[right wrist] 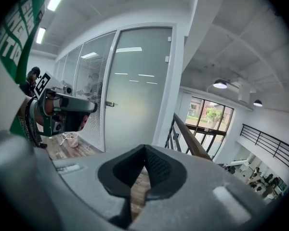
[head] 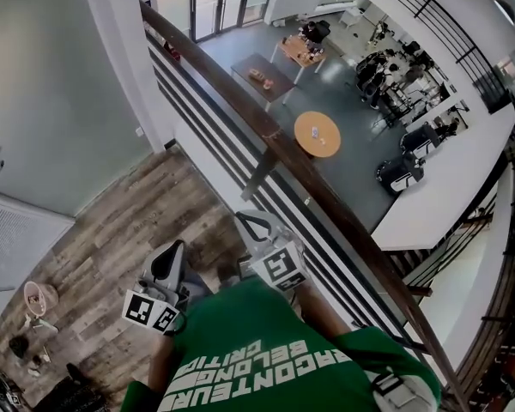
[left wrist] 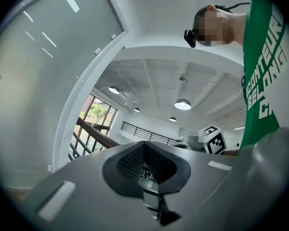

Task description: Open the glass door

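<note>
The tall frosted glass door [right wrist: 135, 85] in its white frame shows whole only in the right gripper view. There it sits flush in the frame, left of the railing, with a small metal lever handle [right wrist: 109, 104] at its left edge. The head view gives it as a plain pale panel [head: 43, 84] at the left, the handle cut off by the picture's edge. The left gripper view catches only a curved stretch of it from below. The grey-brown wood-plank floor [head: 112, 230] lies open to the head view. Only that view looks over the dark wooden handrail [head: 266, 136] on black bars to a lower hall with a round orange tabletop [head: 317, 134]. A green shirt with white print [head: 257, 350] fills the bottom of that view and hides most of both arms. The left tool [left wrist: 144, 146], smooth grey plastic with ribbed black pads, points up toward the ceiling lamps, its tips closed together on nothing. The right tool [right wrist: 144, 148], just beside it, also has its tips meeting and empty, with floor planks showing through the wedge below them. Both tools are well apart from the door. A small pale cup [right wrist: 72, 139] stands on the floor near the door, too small to make out.
</note>
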`<state>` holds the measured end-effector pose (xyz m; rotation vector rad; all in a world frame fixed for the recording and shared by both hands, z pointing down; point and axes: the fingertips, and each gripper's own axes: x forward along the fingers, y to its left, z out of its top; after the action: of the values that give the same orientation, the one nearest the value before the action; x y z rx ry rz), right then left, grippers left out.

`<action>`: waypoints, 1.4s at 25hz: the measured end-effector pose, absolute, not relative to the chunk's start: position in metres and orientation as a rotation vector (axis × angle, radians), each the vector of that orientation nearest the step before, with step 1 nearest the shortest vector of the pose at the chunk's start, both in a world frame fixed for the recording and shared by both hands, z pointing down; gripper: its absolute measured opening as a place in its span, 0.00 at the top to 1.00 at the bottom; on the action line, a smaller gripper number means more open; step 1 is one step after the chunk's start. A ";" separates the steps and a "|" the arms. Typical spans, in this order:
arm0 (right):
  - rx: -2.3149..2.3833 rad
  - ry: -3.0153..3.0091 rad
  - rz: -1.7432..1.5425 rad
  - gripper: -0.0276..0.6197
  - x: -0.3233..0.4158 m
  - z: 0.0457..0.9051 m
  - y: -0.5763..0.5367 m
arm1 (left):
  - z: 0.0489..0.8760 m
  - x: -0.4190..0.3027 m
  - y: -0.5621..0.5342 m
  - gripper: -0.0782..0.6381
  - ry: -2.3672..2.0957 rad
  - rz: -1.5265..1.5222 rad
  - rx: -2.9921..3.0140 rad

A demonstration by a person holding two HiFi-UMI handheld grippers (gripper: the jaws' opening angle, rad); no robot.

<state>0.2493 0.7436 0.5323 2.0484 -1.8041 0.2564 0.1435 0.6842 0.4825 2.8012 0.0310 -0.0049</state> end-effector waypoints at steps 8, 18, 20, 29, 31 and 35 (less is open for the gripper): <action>2.053 -1.762 0.258 0.97 0.253 0.533 0.663 | 0.476 0.148 0.597 0.87 0.037 -0.040 2.811; 1.997 -1.776 0.237 0.97 0.237 0.526 0.550 | 0.468 0.122 0.479 0.87 -0.077 -0.082 2.806; 1.975 -1.781 0.230 0.97 0.228 0.530 0.532 | 0.473 0.110 0.458 0.87 -0.116 -0.082 2.799; 1.863 -1.877 0.189 0.97 0.189 0.523 0.447 | 0.469 0.056 0.375 0.87 -0.317 -0.126 2.779; 1.816 -1.909 0.178 0.97 0.176 0.519 0.431 | 0.466 0.040 0.362 0.87 -0.382 -0.130 2.763; 1.749 -1.945 0.175 0.97 0.162 0.539 0.406 | 0.483 0.017 0.343 0.87 -0.472 -0.139 2.736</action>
<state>0.1625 0.4057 0.5393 1.7492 -1.9445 0.1753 0.0170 0.3431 0.4834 2.7358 -0.4720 -0.1391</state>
